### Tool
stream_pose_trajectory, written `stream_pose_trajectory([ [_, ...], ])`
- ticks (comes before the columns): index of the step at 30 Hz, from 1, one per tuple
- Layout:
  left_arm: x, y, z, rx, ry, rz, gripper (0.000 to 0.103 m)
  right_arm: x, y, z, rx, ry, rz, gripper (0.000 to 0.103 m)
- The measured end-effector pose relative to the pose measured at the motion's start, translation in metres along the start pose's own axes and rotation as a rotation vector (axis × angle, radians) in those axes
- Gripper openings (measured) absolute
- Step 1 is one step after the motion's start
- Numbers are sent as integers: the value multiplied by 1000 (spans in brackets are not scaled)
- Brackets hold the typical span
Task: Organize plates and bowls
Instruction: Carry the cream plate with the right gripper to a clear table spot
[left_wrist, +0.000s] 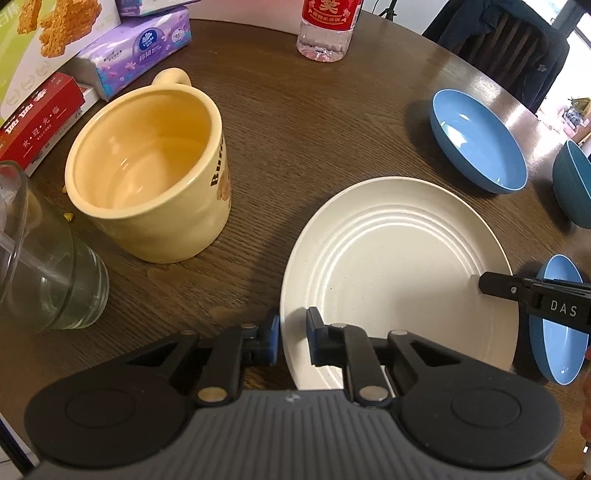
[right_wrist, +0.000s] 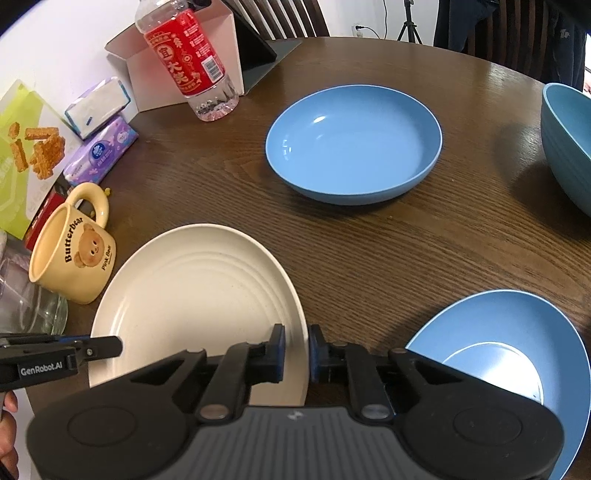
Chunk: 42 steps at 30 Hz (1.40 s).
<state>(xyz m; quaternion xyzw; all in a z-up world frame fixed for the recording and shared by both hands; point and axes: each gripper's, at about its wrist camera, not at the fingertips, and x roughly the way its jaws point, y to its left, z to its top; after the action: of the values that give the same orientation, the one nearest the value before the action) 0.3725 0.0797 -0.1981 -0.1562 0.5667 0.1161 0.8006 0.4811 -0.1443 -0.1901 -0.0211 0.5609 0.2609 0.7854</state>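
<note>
Nothing looks stacked yet, so the sorting seems barely begun: the white plate (left_wrist: 397, 273) lies flat on the brown desk (left_wrist: 295, 129) in the lower middle of the left view, and every other dish sits apart from it. A shallow blue plate (right_wrist: 354, 142) rests upper centre in the right view, a deep blue bowl (right_wrist: 567, 144) at the right edge, and another blue bowl (right_wrist: 509, 343) at the lower right.

The left tongs (left_wrist: 292, 339) straddle the white plate's near-left rim, slightly apart, not clearly pinching it. The right tongs (right_wrist: 296, 350) straddle the opposite rim, a narrow gap either side, grip uncertain.

The plate is round, face up, with no long axis to speak of; its ridged rings point upward.

A yellow mug (left_wrist: 151, 166) stands just left of the plate, near a glass (left_wrist: 44, 266)
</note>
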Motion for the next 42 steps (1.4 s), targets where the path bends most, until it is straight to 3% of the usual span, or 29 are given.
stream_pose_trajectory([
  [22, -25, 2, -8, 73, -50, 5, 12, -26, 9, -25, 17, -58, -14, 12],
  [42, -71, -21, -55, 333, -93, -96, 12, -105, 14, -133, 223, -182, -125, 12],
])
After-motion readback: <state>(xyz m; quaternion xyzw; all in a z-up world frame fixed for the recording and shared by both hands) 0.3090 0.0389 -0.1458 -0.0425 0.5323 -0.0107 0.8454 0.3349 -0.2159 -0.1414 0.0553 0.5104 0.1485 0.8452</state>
